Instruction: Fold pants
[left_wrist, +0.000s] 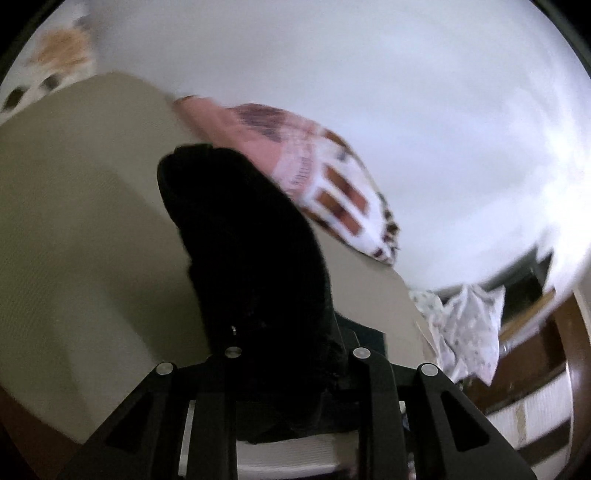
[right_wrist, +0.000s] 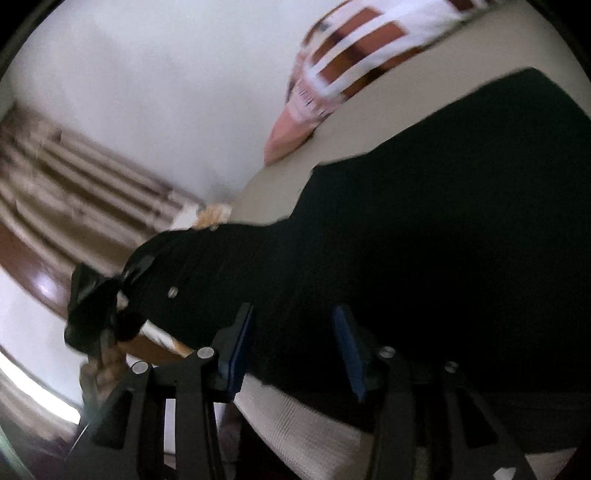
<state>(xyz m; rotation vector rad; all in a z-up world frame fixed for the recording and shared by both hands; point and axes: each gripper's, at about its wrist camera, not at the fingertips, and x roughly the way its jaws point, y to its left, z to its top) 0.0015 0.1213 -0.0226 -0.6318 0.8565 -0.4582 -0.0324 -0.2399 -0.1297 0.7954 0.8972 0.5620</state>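
The black pants (right_wrist: 424, 229) lie across a beige bed (right_wrist: 280, 188). In the right wrist view my right gripper (right_wrist: 295, 350) is open, its blue-padded fingers (right_wrist: 240, 354) spread over the pants near the waistband with a metal button (right_wrist: 172, 292). In the left wrist view my left gripper (left_wrist: 291, 354) is shut on a bunch of the black pants (left_wrist: 251, 251), which rises between the fingers and hides the tips.
A pink and white patterned pillow (left_wrist: 325, 173) lies at the far side of the bed (left_wrist: 74, 221); it also shows in the right wrist view (right_wrist: 354, 62). A white wall (left_wrist: 369, 74) stands behind. A patterned cloth (left_wrist: 469, 328) hangs off the bed's right. Wooden slats (right_wrist: 74, 192) show left.
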